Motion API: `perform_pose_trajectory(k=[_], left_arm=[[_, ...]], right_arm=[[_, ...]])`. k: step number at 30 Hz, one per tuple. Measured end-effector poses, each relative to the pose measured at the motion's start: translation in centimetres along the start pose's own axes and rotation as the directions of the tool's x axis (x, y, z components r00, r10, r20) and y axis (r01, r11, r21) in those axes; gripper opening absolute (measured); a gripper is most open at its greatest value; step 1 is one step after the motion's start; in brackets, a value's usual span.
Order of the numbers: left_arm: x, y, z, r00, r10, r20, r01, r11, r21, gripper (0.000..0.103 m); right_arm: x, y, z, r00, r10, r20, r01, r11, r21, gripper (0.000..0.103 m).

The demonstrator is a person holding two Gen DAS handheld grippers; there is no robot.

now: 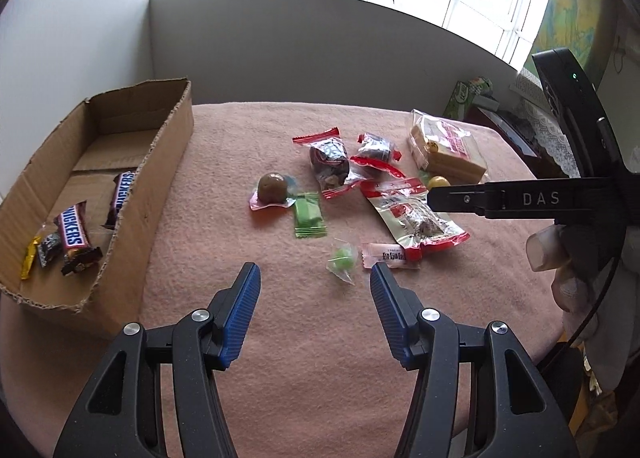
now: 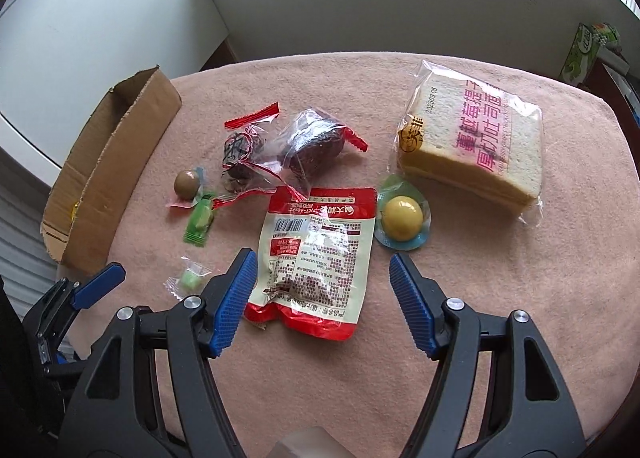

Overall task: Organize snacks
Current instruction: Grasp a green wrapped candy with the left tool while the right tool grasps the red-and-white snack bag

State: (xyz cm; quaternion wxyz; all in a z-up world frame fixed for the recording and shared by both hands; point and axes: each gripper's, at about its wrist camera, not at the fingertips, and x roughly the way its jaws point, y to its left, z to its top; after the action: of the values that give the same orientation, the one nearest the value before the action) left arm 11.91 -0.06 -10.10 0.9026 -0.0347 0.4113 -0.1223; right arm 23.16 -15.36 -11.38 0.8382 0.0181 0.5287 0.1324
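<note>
Snacks lie scattered on a pink cloth (image 1: 248,137). My left gripper (image 1: 316,274) is open and empty, low over the cloth, just short of a small green candy (image 1: 342,264) and a pink-white candy (image 1: 386,256). My right gripper (image 2: 322,266) is open and empty, its jaws either side of the near end of a red-and-white pouch (image 2: 316,254). A yellow ball snack (image 2: 404,217) and a bread pack (image 2: 476,141) lie right of it. A cardboard box (image 1: 160,161) at the left holds Snickers bars (image 1: 74,236).
Two dark snacks in clear red-edged wrappers (image 2: 280,149), a brown ball snack (image 2: 187,183) and a green wrapped candy (image 2: 200,221) lie mid-cloth. A green tissue box (image 2: 588,53) stands off the table's far right. A wall runs behind.
</note>
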Motion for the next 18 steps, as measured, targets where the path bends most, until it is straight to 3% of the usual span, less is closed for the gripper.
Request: perform_pose_trajectory(k=[4,8,12,18], left_arm=[[1.2,-0.2,0.1,1.000,-0.012,-0.020,0.012,1.000,0.007,0.056],[1.9,-0.6,0.2,0.999,-0.024,-0.033,0.025,1.000,0.019,0.056],[2.8,-0.8,0.3,0.998,-0.031,-0.046,0.032,0.999,0.028,0.056],[4.0,-0.7,0.5,0.997,-0.044,-0.064,0.045,0.999,0.026,0.039]], right_arm=[[1.7,0.5,0.7,0.998,-0.034,-0.052,0.034,0.999,-0.009,0.072],[3.2,0.9,1.1,0.995,-0.017,-0.094,0.017,1.000,-0.007,0.072],[3.6,1.2,1.3,0.996,-0.006,-0.089,0.005,1.000,-0.002,0.084],[4.1,1.7,1.2,0.995,-0.041,-0.092,0.035,0.997,-0.067,0.085]])
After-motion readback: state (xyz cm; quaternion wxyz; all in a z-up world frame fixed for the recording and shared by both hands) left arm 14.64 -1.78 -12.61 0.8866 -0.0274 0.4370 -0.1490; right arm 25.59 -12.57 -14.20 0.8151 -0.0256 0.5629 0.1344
